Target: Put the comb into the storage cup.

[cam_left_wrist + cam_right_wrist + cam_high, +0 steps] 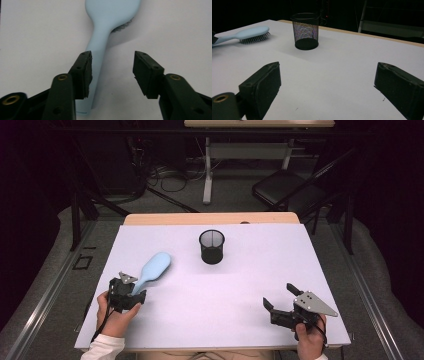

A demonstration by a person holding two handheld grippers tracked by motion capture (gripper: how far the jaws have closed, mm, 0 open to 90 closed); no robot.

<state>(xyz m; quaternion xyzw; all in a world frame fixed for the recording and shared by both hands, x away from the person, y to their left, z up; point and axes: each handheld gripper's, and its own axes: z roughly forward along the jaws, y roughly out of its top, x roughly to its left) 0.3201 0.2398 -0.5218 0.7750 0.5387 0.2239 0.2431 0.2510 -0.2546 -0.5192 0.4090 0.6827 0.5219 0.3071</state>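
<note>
A pale blue hairbrush (155,266) lies bristles down on the white table (225,295), left of centre, its head pointing away. My left gripper (134,287) sits at the handle end. In the left gripper view the handle of the hairbrush (110,15) runs between the jaws beside the left pad (85,72), while the right pad stands well clear, so the left gripper (112,60) is open. My right gripper (278,294) rests near the front right of the table, open wide with only bare table between the jaws of the right gripper (328,66).
A black wire-mesh cup (212,246) stands upright at the middle back of the table, and in the right gripper view the mesh cup (306,31) is beyond the jaws with the hairbrush (252,33) to its left. Behind the table are a folding chair (285,187), desk legs and cables.
</note>
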